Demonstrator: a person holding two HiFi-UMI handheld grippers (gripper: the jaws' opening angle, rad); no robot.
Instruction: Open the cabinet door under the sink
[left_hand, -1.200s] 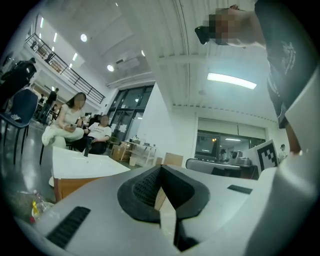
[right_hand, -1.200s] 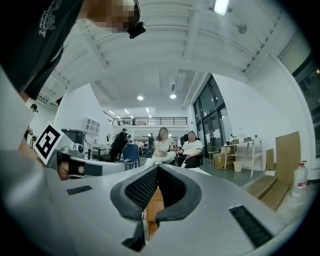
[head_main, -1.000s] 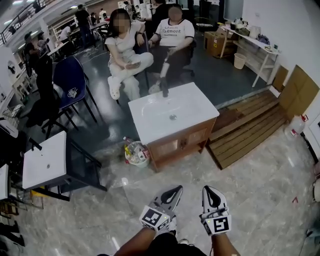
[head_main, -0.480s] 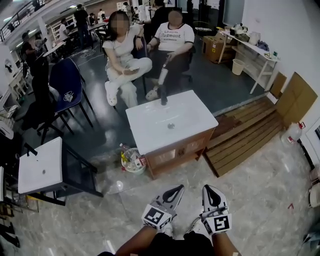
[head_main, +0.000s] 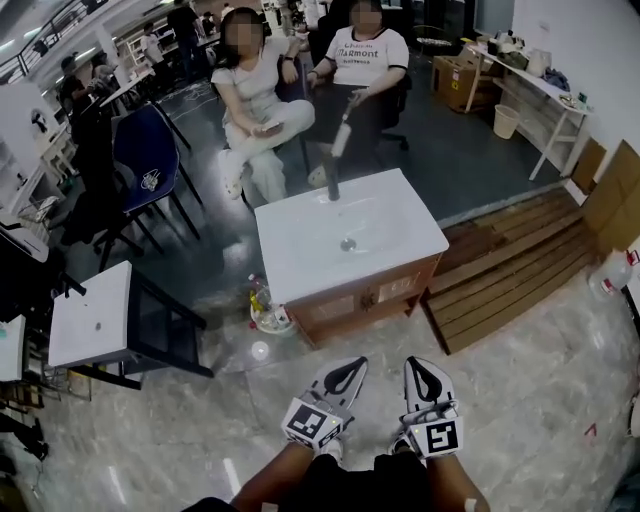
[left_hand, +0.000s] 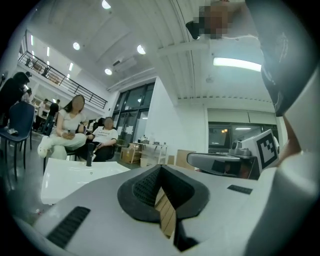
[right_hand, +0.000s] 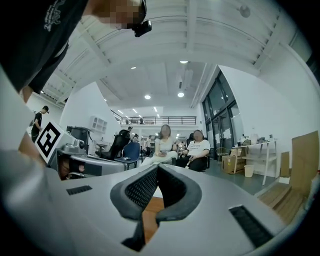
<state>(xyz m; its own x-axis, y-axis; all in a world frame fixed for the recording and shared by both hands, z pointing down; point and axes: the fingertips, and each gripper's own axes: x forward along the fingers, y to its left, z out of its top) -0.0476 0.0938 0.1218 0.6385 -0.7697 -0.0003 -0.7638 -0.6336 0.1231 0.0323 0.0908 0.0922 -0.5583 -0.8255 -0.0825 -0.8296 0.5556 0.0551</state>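
The left tongs (head_main: 343, 372) and right tongs (head_main: 424, 370) are both pinched together with nothing between them, held level side by side above the marble floor (head_main: 520, 380). The cabinet door (head_main: 340, 304) sits closed under the white sink (head_main: 345, 235), ahead of the tongs and apart from them. A small bin (head_main: 268, 312) stands just beside the cabinet's left corner.

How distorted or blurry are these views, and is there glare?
Head view: fisheye bows the room's edges; the sink top is sharp. Left gripper view: dark round vignette, ceiling strip light blooms. Right gripper view: same vignette, no strong glare.
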